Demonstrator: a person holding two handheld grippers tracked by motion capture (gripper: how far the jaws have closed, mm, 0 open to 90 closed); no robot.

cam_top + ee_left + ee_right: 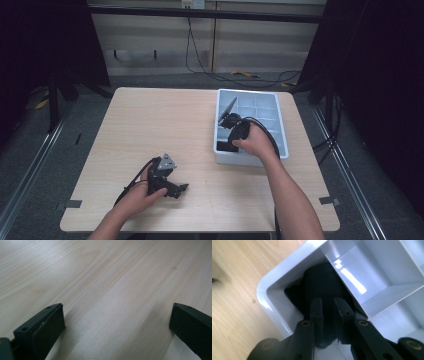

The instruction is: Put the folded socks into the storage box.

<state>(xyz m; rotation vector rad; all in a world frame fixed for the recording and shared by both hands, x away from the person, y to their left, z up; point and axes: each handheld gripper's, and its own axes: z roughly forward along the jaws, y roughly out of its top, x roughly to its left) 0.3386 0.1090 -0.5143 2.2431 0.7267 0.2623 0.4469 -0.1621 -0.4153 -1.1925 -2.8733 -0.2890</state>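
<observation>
Black cloth [324,287] in white tray [287,272] bears no readable label.

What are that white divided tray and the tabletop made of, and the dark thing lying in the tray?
Tray: likely moulded plastic, glossy, with bright glare on its walls. Tabletop: wood or wood-look laminate, matt, with pale grain streaks. Dark thing in the corner compartment: black, dull; material unclear.

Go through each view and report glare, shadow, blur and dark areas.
High view: dark at both sides, the table evenly lit, soft overall. Left gripper view: the left claw casts soft shadows on the wood, and its near jaws look blurred. Right gripper view: bright glare streaks on the white tray dividers; the black object in the corner compartment is too dark to show detail.
</observation>
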